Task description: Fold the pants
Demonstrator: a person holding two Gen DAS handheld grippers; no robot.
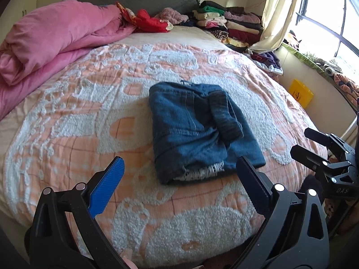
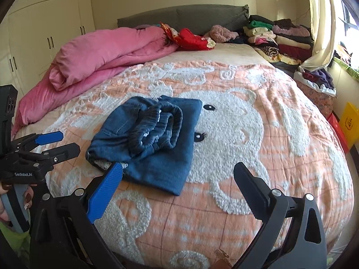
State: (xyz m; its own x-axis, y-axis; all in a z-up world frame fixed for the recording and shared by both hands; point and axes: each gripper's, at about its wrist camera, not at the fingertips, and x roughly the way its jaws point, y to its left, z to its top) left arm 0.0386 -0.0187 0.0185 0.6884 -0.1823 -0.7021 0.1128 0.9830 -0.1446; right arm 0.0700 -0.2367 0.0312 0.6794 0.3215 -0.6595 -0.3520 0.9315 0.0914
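1. Left wrist view: the pants point(image 1: 202, 130) lie in the middle of the bed point(image 1: 94, 116), folded into a small blue bundle. The left tool point(image 1: 179, 174) hangs at 6 o'clock, just this side of the bundle. Its fingers are spread wide and nothing is between them. The right tool point(image 1: 314, 143) shows at 3 o'clock, also spread wide and holding nothing.

2. Right wrist view: the pants point(image 2: 154, 148) sit at about 10 o'clock from the middle of the picture, on the bear blanket point(image 2: 246, 134). The stretchy waistband point(image 2: 157, 125) is bunched up on top. The right tool point(image 2: 177, 179) is at 6 o'clock, wide apart and holding nothing, just near the bundle's close edge. The left tool point(image 2: 58, 144) is at 9 o'clock, beside the bundle and let go too.

3. Step: I think the folding is about done, since both tools are off the cloth.

4. Next move: the lumpy waistband may need flattening, or the bundle can go to the pile of folded clothes point(image 2: 280, 38) at 1 o'clock.
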